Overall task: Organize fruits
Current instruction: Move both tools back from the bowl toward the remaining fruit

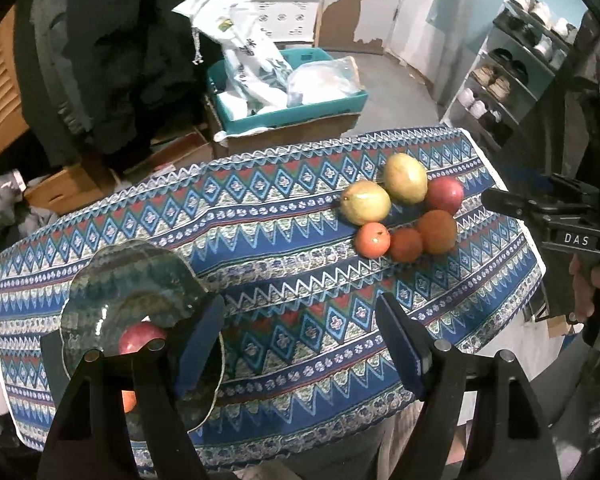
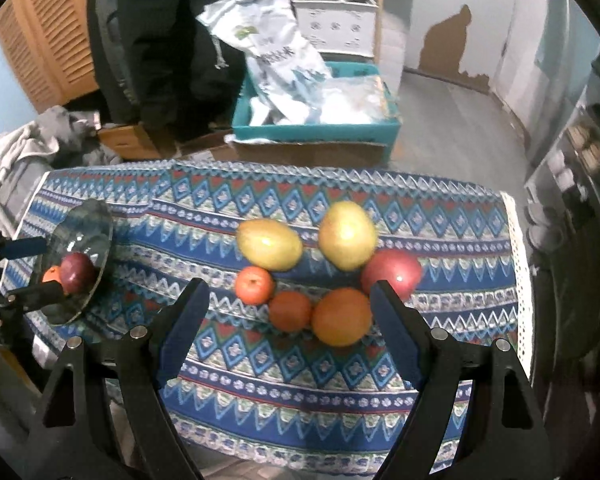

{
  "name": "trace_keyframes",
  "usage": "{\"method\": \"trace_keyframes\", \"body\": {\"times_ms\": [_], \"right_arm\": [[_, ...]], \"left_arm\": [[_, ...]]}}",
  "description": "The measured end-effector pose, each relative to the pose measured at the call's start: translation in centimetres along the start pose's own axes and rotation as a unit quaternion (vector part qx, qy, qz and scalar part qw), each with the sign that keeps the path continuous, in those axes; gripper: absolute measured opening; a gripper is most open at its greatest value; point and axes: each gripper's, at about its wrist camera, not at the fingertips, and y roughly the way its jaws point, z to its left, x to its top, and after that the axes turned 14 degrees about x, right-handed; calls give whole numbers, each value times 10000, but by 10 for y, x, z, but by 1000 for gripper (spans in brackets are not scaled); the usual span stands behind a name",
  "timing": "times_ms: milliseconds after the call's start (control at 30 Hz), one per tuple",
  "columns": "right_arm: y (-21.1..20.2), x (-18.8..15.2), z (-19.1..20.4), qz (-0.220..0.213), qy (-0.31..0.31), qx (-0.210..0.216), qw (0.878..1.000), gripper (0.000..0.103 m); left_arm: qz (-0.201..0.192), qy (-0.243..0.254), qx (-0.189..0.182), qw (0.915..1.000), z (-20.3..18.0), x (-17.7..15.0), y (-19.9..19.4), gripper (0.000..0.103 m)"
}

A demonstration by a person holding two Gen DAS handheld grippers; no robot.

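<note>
A glass plate [image 1: 112, 280] sits at the left of the patterned table and holds a red apple [image 1: 140, 338] and an orange [image 1: 129, 400]. It also shows in the right wrist view [image 2: 96, 220]. My left gripper [image 1: 300, 344] is open and empty, its left finger over the plate's right rim. On the right lie two yellow mangoes [image 2: 269, 243] [image 2: 348, 235], a red apple [image 2: 396, 270], a large orange [image 2: 342, 316] and two small oranges [image 2: 291, 311] [image 2: 254, 285]. My right gripper [image 2: 288, 320] is open and empty just above the oranges.
The table wears a blue patterned cloth [image 2: 300, 380]. Behind it stand a teal crate [image 2: 316, 132] with bags on cardboard boxes. A shoe rack [image 1: 512, 76] stands at the right. Clothes are piled at the left [image 2: 28, 152].
</note>
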Motion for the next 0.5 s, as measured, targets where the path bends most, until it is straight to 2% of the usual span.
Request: {"method": "trace_keyframes", "body": {"times_ms": [500], "right_arm": [[20, -12, -45, 227, 549, -114, 9982, 82]], "left_arm": [[99, 128, -8, 9999, -28, 18, 33, 79]]}}
